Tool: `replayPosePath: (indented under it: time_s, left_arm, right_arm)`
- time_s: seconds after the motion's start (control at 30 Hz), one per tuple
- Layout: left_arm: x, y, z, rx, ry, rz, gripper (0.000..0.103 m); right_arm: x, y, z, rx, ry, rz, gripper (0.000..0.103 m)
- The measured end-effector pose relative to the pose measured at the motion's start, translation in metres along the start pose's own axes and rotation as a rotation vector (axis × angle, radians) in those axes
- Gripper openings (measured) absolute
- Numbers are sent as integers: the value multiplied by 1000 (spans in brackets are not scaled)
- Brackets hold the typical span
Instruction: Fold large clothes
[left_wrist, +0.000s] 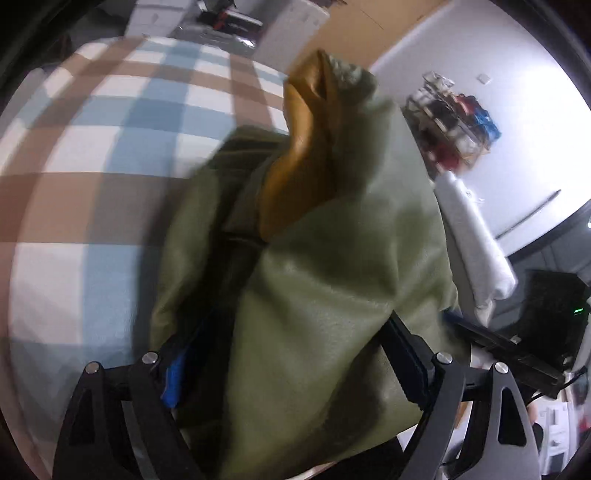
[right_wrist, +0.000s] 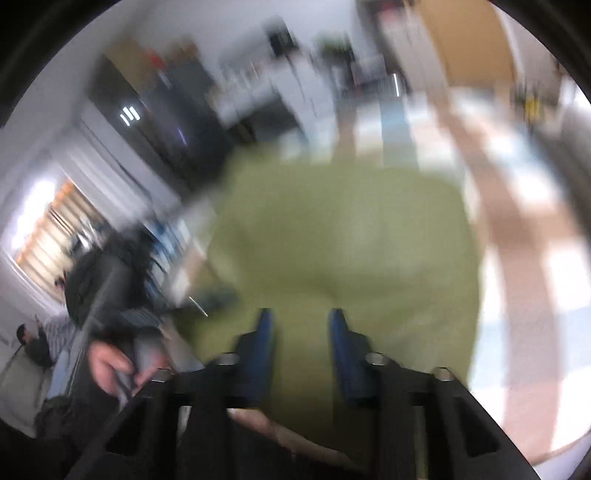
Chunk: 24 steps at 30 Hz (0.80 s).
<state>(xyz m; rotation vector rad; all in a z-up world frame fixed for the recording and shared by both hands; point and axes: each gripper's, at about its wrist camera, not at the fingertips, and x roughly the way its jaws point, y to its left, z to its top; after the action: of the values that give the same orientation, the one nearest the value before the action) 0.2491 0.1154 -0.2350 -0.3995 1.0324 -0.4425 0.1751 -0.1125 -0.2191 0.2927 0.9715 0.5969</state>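
Green garment (left_wrist: 325, 295) bunches between the left gripper (left_wrist: 295, 354) fingers, clenched on it above the checked bed (left_wrist: 92, 147), while the right gripper (right_wrist: 301, 343) grasps its blurred cloth; lifting evenly should keep edges aligned

Olive-green garment (left_wrist: 325, 280), bunched, mustard lining (left_wrist: 299, 155)

A checked brown, blue and white cloth (left_wrist: 92, 155) covers the surface, the green garment (right_wrist: 343, 236) over it.
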Motion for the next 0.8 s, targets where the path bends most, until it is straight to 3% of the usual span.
replayPosePath:
  time_s: [0.07,0.13,0.2,0.27,0.4,0.5,0.6,0.7,0.8]
  left_arm:
    - [-17,-12,-4,44,-42,69,84]
    - [-46,-28,-5,91,-127,104,84]
    - [-71,-45,-4,134,-227,100,84]
    - [-91,-67,-6,216,-315,38,85]
    - [-54,-83,-11,315,-187,-55,86]
    - [0,-58,-16,287,-53,31,85]
    - [12,-36,-24,267,-73,2,84]
    - [9,-29,-31,265,-110,-13,84]
    - [8,-32,-40,291,-136,17,84]
  right_arm:
    - [0,0,-17,-23,-53,8,30]
    - [-2,1,-22,-18,-41,31,30]
    - [-2,0,-28,-9,-22,53,30]
    - [-4,4,-31,-47,-11,35,30]
    - [-7,-1,-28,-20,1,62,28]
    - [-21,-10,-16,29,6,76,17]
    - [-52,5,5,-65,-117,20,19]
    - [-61,36,38,-170,-170,-46,20]
    - [-36,69,79,-266,-123,-60,28]
